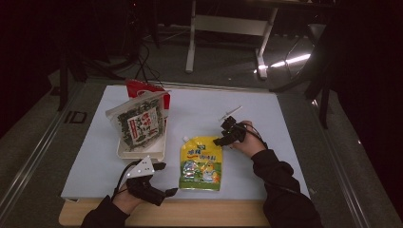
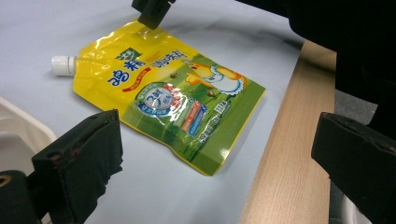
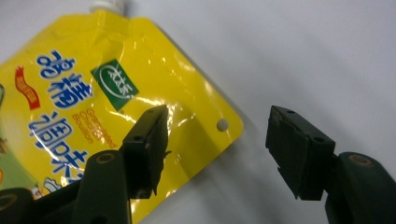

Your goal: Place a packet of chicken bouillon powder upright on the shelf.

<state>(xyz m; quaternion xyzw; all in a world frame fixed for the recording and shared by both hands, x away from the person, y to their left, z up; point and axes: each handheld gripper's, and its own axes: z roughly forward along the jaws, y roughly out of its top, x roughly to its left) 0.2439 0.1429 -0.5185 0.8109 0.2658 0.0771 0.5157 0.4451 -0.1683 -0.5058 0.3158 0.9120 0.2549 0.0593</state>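
Pouch flat on surface, both jaw sets apart, nothing held.

High view: yellow-green plastic spout pouch (image 1: 200,163) lies mid-front on the white surface (image 1: 280,128); right gripper (image 1: 223,138) at its top right corner, left gripper (image 1: 164,179) just left of it. Left gripper view: jaws wide apart, pouch (image 2: 168,100) ahead. Right gripper view: jaws apart, one over the pouch (image 3: 93,93) corner, not clamping.
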